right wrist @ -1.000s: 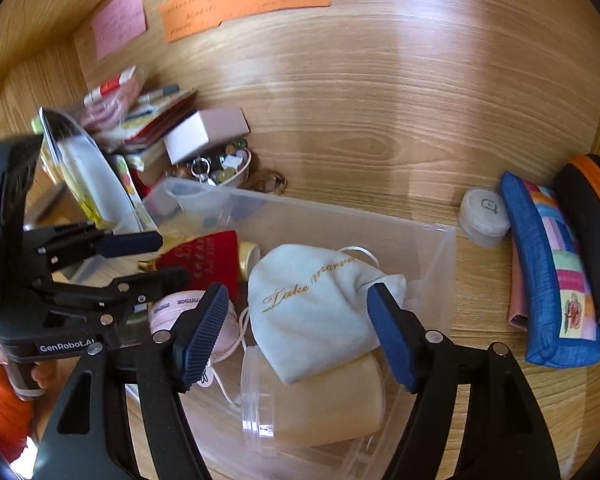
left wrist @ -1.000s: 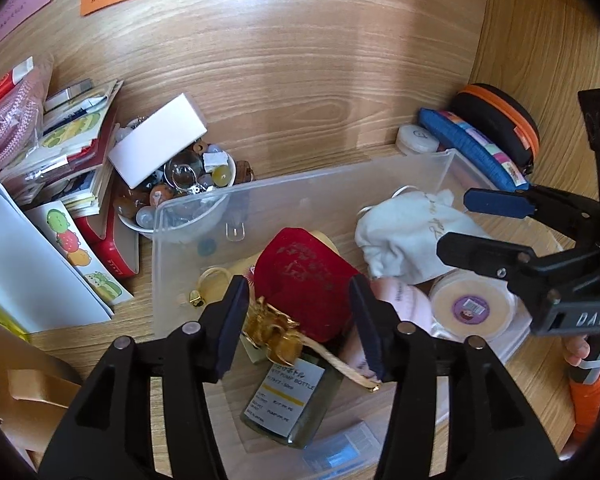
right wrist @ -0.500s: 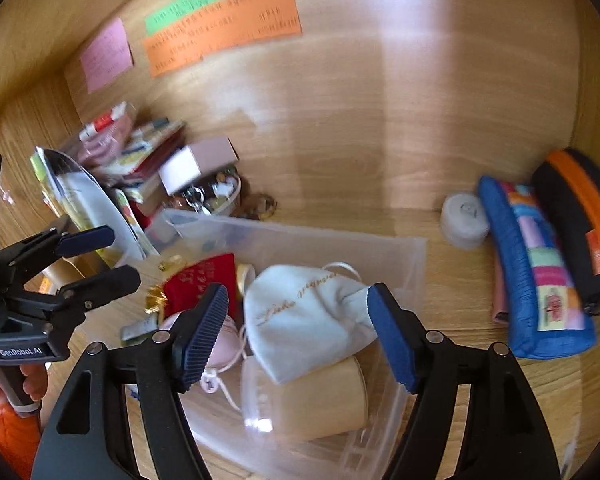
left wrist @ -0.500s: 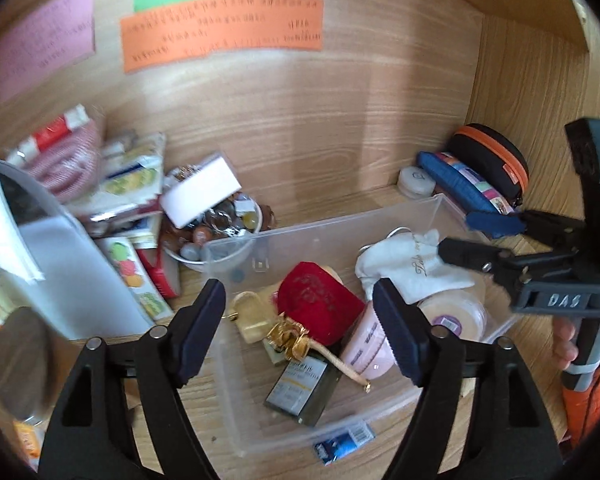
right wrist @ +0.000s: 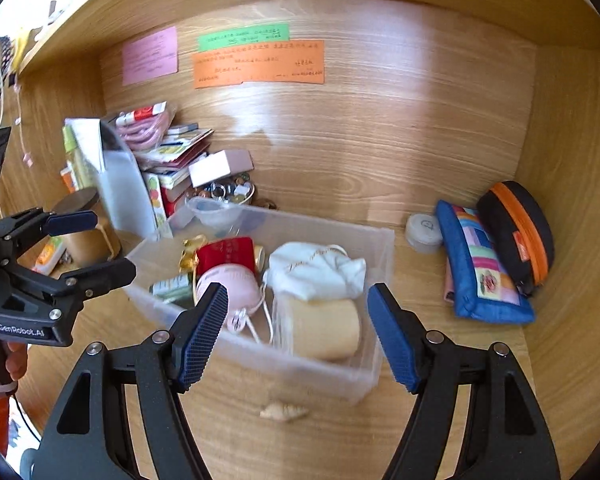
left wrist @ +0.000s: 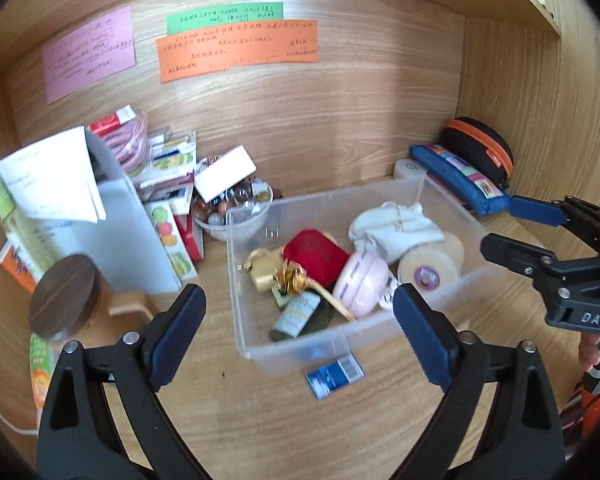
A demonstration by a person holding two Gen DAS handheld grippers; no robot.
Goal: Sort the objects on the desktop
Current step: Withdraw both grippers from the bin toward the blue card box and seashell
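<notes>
tongs on both sides have pulled back from the clear bin (left wrist: pixel 340 344): left tongs (left wrist: pixel 298 334) wider now, empty; right tongs (right wrist: pixel 298 334) wide, empty.

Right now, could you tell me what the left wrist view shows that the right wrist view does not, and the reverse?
Only the left wrist view shows the blue packet lying on the desk in front of the clear bin. Only the right wrist view shows a small seashell on the desk before the bin. Both show the bin with the red pouch and white pouch inside, the blue pencil case, and both grippers open and empty: left gripper, right gripper.
</notes>
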